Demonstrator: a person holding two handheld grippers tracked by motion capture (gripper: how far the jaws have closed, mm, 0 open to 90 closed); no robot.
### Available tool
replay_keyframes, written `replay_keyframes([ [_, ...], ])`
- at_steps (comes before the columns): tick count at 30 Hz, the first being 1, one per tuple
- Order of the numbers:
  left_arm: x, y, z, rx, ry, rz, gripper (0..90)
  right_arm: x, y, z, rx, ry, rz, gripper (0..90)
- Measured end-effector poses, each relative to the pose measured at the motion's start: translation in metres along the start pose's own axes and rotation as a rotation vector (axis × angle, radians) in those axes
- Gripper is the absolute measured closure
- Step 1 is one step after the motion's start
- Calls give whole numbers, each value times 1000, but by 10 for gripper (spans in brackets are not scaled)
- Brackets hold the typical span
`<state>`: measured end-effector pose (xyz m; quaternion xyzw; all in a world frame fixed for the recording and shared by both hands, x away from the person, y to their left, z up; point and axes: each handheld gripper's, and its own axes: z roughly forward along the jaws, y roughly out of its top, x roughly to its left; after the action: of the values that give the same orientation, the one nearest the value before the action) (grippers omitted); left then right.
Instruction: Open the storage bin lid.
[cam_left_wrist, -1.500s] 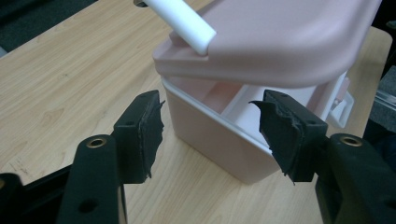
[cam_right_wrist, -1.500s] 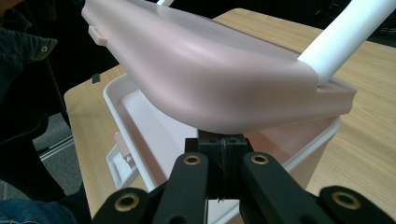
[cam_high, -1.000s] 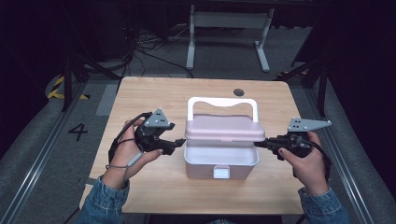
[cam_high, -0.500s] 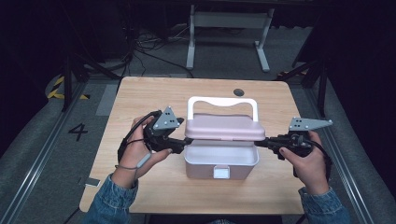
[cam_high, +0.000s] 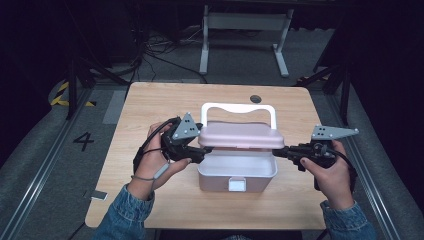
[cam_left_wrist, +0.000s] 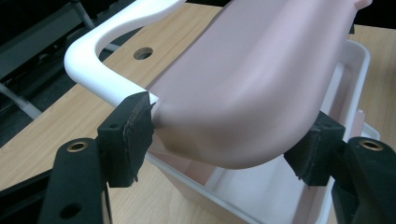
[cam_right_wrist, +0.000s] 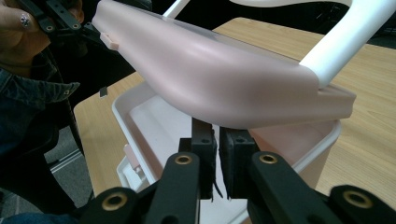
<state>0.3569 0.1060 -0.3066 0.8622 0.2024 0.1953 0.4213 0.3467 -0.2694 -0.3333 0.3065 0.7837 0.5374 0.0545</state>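
Note:
A pale pink box (cam_high: 235, 181) stands in the middle of the wooden table (cam_high: 160, 110). Its pink lid (cam_high: 240, 136), which has a white handle (cam_high: 237, 107), is raised at a tilt above the box. My left gripper (cam_high: 204, 148) spans the lid's left end. In the left gripper view the lid (cam_left_wrist: 252, 70) lies between both pads (cam_left_wrist: 135, 135), which touch it; these jaws have just been opening. My right gripper (cam_high: 280, 151) is at the box's right end, under the lid (cam_right_wrist: 224, 74). Its jaws (cam_right_wrist: 218, 154) have just been opening to a narrow slit, and I see nothing in it.
A round cable hole (cam_high: 256, 98) lies in the table behind the box. A white latch (cam_high: 237, 185) sits on the box's front. A metal stand (cam_high: 245, 30) is on the floor beyond the table, and rails run along both sides.
My left gripper moved right, up to the lid's left end, and now spans it. The right hand stayed in place while its jaws parted slightly.

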Motion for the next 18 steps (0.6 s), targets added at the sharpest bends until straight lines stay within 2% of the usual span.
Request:
replay_keyframes([
  [6, 3, 4, -1, -11, 32, 4, 368, -2, 0, -6, -13, -10, 14, 817],
  [16, 10, 15, -1, -21, 34, 28, 406, -7, -5, -19, -22, -40, 29, 812],
  [18, 12, 18, 0, -37, 25, 31, 412, -8, -6, -21, -24, -42, 37, 813],
])
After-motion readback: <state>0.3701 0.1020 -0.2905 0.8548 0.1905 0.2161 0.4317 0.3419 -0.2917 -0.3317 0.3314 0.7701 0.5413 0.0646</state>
